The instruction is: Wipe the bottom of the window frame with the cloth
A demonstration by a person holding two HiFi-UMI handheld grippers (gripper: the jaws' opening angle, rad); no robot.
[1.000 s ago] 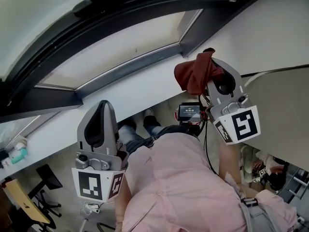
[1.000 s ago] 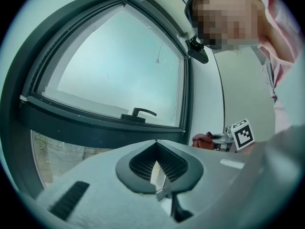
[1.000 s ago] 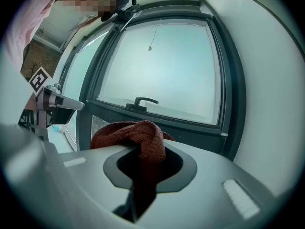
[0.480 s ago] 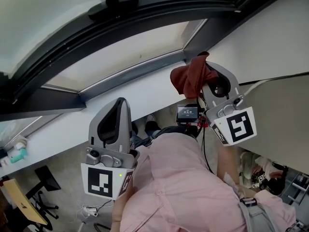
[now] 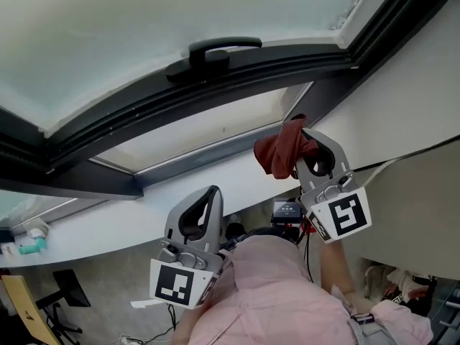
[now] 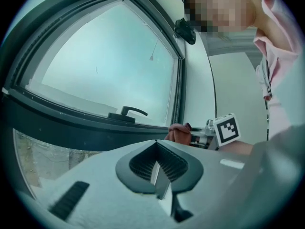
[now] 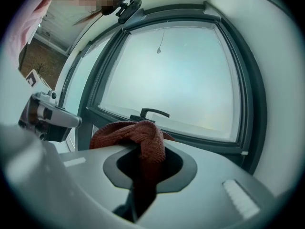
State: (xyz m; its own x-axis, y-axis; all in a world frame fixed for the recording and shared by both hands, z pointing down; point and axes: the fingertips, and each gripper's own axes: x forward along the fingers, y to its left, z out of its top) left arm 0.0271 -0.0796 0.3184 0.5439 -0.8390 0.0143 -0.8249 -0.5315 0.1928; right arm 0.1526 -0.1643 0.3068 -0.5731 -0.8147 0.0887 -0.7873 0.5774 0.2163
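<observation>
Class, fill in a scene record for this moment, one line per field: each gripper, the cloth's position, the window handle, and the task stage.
Left gripper: jaws together, holding nothing
Right gripper: jaws shut on the red cloth
Cloth position: raised near the lower right corner of the window frame; whether it touches cannot be told
Window handle: dark, lying along the frame's dark lower rail
Task stage: cloth in grip, wiping contact not confirmed
</observation>
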